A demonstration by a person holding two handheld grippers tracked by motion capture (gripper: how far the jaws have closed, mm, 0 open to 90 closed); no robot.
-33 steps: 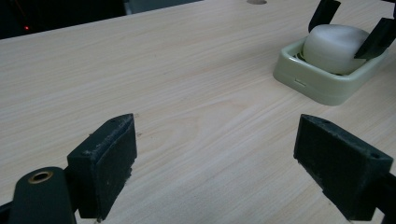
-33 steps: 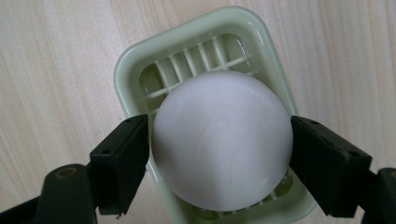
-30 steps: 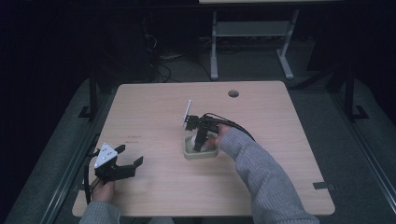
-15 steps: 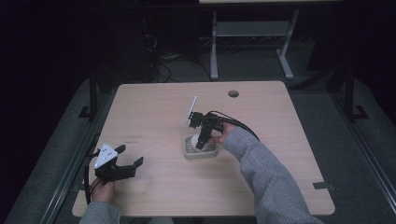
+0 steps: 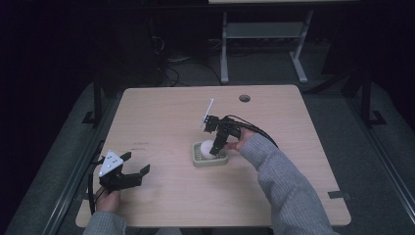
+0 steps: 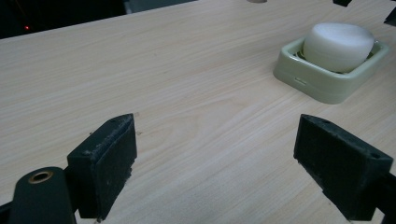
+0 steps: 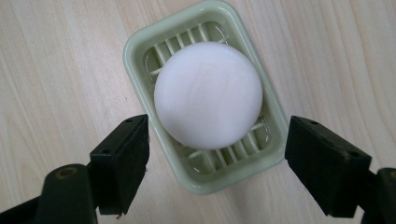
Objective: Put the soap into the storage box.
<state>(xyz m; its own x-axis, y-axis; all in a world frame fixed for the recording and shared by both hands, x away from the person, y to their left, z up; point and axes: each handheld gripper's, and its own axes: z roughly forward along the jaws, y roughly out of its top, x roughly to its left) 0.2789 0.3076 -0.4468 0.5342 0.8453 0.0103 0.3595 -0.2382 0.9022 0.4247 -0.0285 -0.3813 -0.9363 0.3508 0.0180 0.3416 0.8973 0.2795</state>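
From above, near the middle of the wooden surface point(image 5: 166, 127), a pale green dish point(image 5: 197, 160) holds a round white soap point(image 5: 206, 148). The right gripper point(image 5: 215, 147) hangs directly over the dish, pointing down, with its cable looping back over a grey sleeve point(image 5: 288, 186) that comes in from the lower right. The left gripper point(image 5: 136, 165) rests low near the surface's front left corner, well apart from the dish, its jaws spread wide and a grey three-cornered plate on top. A round hole point(image 5: 244, 98) sits near the far edge. Along the left gripper point(image 6: 215, 154) in its own view, the two black jaws stand far apart over bare wood, and the dish point(image 6: 322, 84) with the soap point(image 6: 338, 44) lies farther off at upper right. Looking down the right gripper point(image 7: 217, 161), the jaws are wide, one on each side of the dish's point(image 7: 140, 60) near end, gripping nothing; the soap point(image 7: 208, 95) lies on the dish's ribbed floor, free of both jaws.
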